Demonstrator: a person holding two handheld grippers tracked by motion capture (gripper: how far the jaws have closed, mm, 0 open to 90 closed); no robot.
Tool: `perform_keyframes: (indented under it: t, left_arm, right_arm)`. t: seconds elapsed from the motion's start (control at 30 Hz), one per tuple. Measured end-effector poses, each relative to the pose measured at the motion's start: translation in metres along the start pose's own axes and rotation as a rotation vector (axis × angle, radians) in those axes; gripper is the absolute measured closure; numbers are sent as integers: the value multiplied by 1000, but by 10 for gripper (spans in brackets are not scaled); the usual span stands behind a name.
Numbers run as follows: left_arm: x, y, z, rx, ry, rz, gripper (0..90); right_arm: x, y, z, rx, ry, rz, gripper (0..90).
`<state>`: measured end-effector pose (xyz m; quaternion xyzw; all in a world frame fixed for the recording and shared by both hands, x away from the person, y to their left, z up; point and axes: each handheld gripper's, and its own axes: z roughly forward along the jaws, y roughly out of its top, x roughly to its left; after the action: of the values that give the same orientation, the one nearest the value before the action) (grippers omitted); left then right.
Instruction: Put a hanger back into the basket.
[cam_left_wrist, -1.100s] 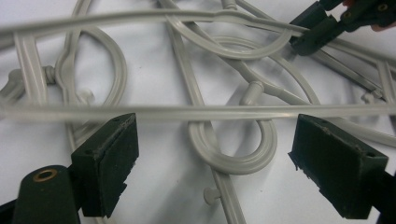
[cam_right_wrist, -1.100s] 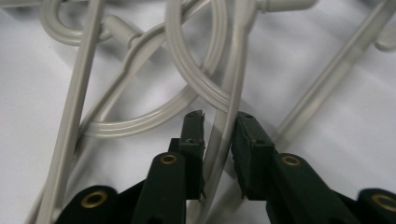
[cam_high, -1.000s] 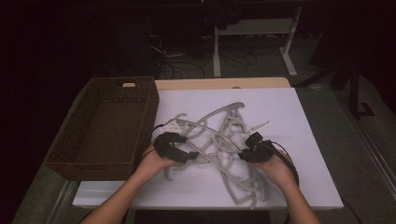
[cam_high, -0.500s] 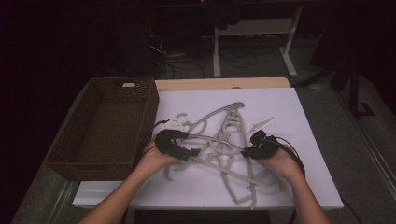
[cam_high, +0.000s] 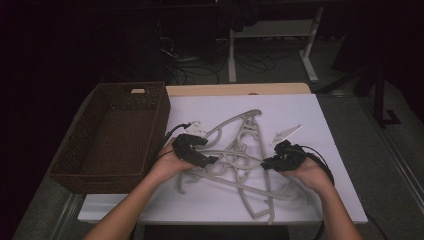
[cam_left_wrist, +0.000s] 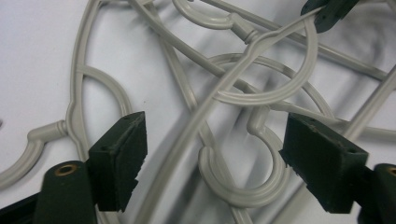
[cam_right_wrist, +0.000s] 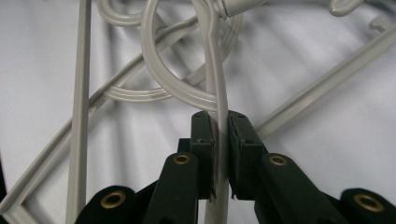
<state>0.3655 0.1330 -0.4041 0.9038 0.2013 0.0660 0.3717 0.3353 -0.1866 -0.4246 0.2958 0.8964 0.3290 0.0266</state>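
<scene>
From my remote seat, I see a brown wicker basket (cam_high: 75, 172) at 9 o'clock on the table, with nothing lying inside it. It stands beside a white board (cam_high: 330, 117) that covers most of the tabletop. A strip of bare wooden table edge (cam_high: 235, 89) shows at 12 o'clock. Beyond it, a white metal stand (cam_high: 272, 30) and loose black cables (cam_high: 250, 62) sit on the dark floor.
</scene>
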Motion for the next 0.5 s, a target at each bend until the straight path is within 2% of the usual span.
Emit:
perform_keyframes:
  t: [0.07, 0.13, 0.17, 0.2, 0.27, 0.3, 0.33, 0.37, 0.5]
  left_arm:
    - [0, 1, 2, 18, -2, 16, 285]
    - [0, -1, 6, 50, -13, 33, 323]
    - [0, -1, 6, 50, -13, 33, 357]
    - [-1, -1, 8, 70, -18, 50, 390]
    - [-2, -1, 8, 81, -18, 61, 453]
    - [-3, -1, 9, 99, -21, 74, 453]
    - [-5, -1, 9, 122, -21, 98, 526]
    - [-5, -1, 9, 132, -22, 108, 563]
    - [-8, 1, 8, 146, -34, 133, 664]
  right_arm:
    - [2, 2, -3, -22, 16, -13, 812]
    - [3, 3, -5, -26, 36, -24, 812]
    - [3, 3, -5, -26, 36, -24, 812]
    - [5, 3, -5, -27, 58, -45, 811]
    - [8, 4, -4, -27, 79, -56, 811]
    - [8, 4, -4, -27, 79, -56, 811]
    - [10, 6, -4, -25, 83, -66, 811]
    - [10, 6, -4, -23, 92, -71, 811]
    - [12, 7, -3, -24, 109, -83, 810]
